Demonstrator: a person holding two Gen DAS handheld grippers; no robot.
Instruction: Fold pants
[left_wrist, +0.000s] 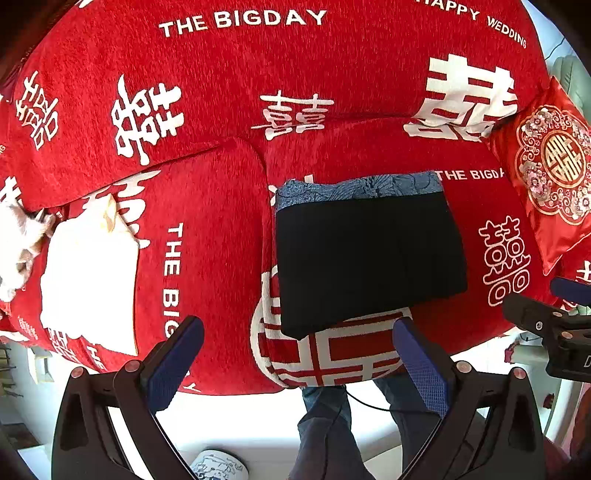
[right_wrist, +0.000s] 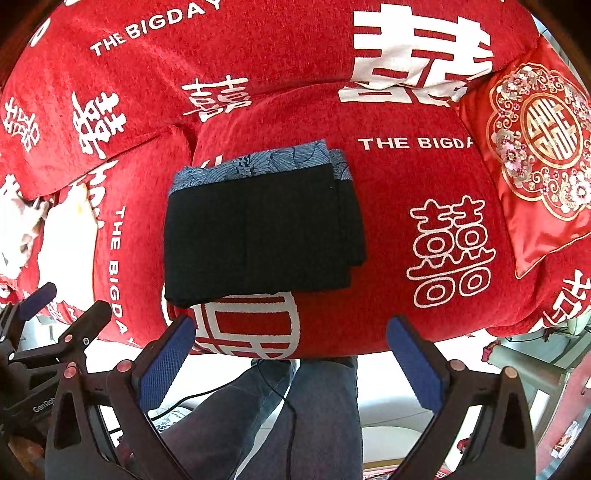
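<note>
The dark navy fabric pants (left_wrist: 369, 258), folded into a compact rectangle with a blue floral-patterned band along the far edge, are shown lying flat on the seat of the red chenille sofa cover printed with white characters (left_wrist: 480, 221), near its front edge. In the right wrist view the pants (right_wrist: 258, 229) are seen as several stacked layers, the right-hand edges stepped slightly. The left gripper (left_wrist: 299, 358) is held wide open in front of the sofa, nothing between its blue-padded fingers (left_wrist: 173, 358); the right gripper (right_wrist: 291, 358) is likewise spread wide and empty, clear of the cloth. The garment is judged soft, light and limp: a grip on one layer alone would likely peel the stack apart. A hold is best taken at the near folded edge or a near corner, with all layers pinched together. A red satin embroidered cushion (right_wrist: 535, 147) is set at the right, and a white folded cloth (left_wrist: 88, 280) is laid on the left seat.
</note>
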